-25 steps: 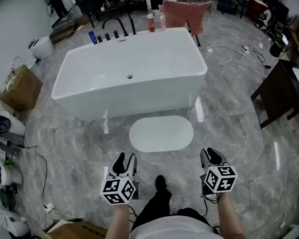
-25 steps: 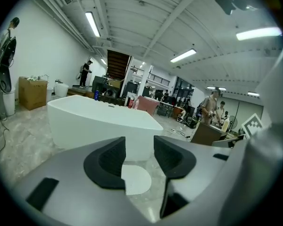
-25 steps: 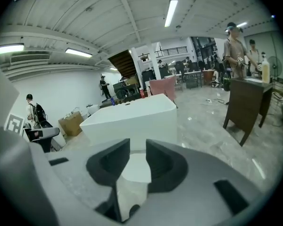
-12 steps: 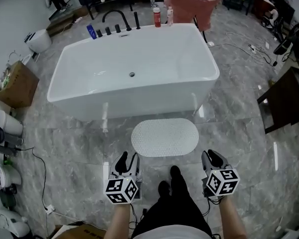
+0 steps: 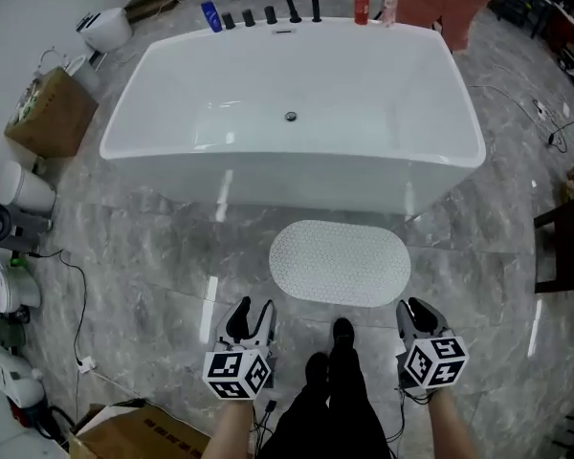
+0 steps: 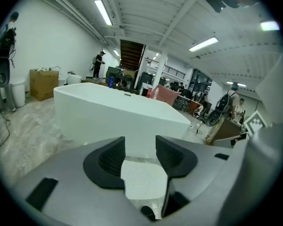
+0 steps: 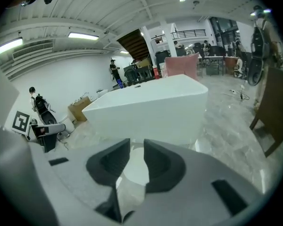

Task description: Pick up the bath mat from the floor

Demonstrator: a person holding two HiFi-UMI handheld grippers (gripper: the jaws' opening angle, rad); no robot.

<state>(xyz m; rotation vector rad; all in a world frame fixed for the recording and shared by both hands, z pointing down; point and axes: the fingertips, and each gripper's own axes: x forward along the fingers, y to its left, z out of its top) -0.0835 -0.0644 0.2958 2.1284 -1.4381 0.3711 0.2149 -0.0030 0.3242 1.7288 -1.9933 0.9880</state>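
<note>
A white oval bath mat (image 5: pixel 340 262) with a dotted texture lies flat on the grey marble floor in front of the bathtub (image 5: pixel 297 113). Both grippers hang above the floor on the near side of the mat, apart from it. My left gripper (image 5: pixel 248 316) is near the mat's left end; its jaws are opening with nothing between them, and the mat (image 6: pixel 141 178) shows through the gap. My right gripper (image 5: pixel 415 313) is by the mat's right end, its jaws narrowly apart and empty, the mat (image 7: pixel 134 171) seen beyond them.
The person's dark shoes (image 5: pixel 330 347) stand between the grippers. Bottles (image 5: pixel 363 1) and a black tap sit on the tub's far rim. A cardboard box (image 5: pixel 48 113) and appliances with cables (image 5: pixel 5 285) line the left side. A dark table (image 5: pixel 569 237) is at right.
The person has stepped forward: tub and mat are closer and lower in the head view. Both grippers kept their places beside the body.
</note>
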